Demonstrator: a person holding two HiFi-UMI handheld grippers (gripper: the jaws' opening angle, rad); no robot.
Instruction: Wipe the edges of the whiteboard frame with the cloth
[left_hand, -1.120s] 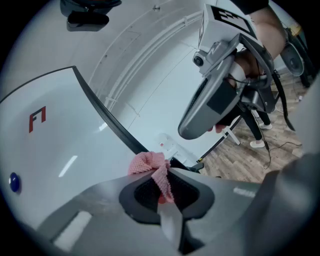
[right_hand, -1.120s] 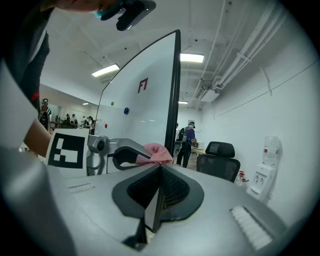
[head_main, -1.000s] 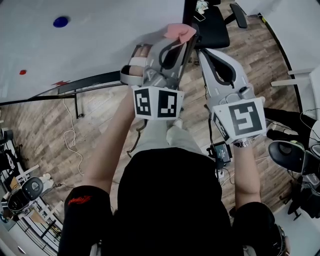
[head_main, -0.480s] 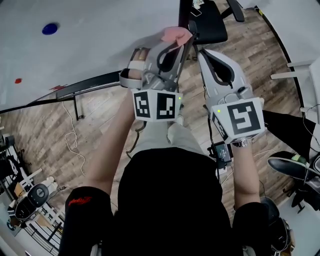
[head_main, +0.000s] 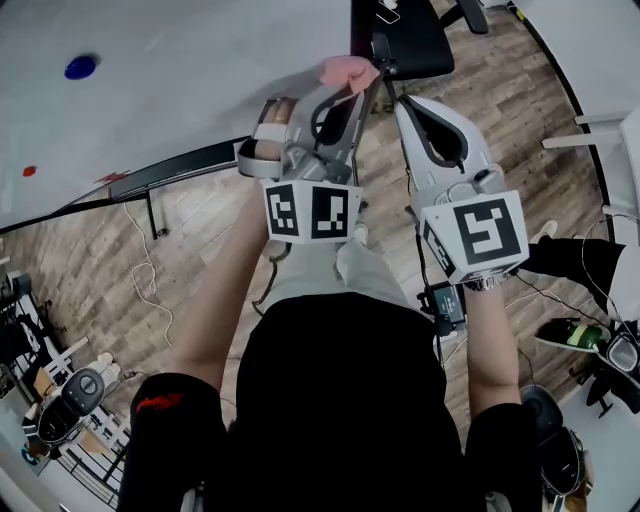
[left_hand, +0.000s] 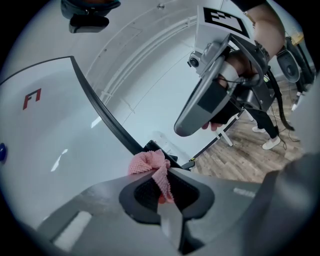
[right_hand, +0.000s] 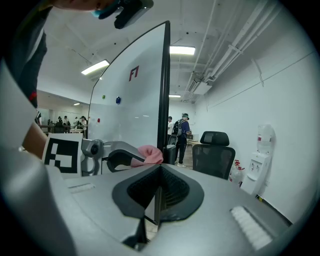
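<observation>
Nearest, in the head view, the person holds both grippers out over the wood floor (head_main: 200, 250), side by side and pointing the same way. The right gripper (right_hand: 160, 172) has its jaws pressed together with nothing between them. The left gripper (left_hand: 167, 175) has its jaws clamped on a pink cloth (left_hand: 150, 164). A narrow strip of it runs back along the jaw line, and its bunched end sticks out past the tips.

That bunch sits at the black frame (left_hand: 107, 120) of the whiteboard (left_hand: 50, 140); I cannot tell whether they touch. In the right gripper view this frame edge stands upright, its long axis vertical, with the cloth just left of it. Beyond stands a black chair (right_hand: 214, 155).
</observation>
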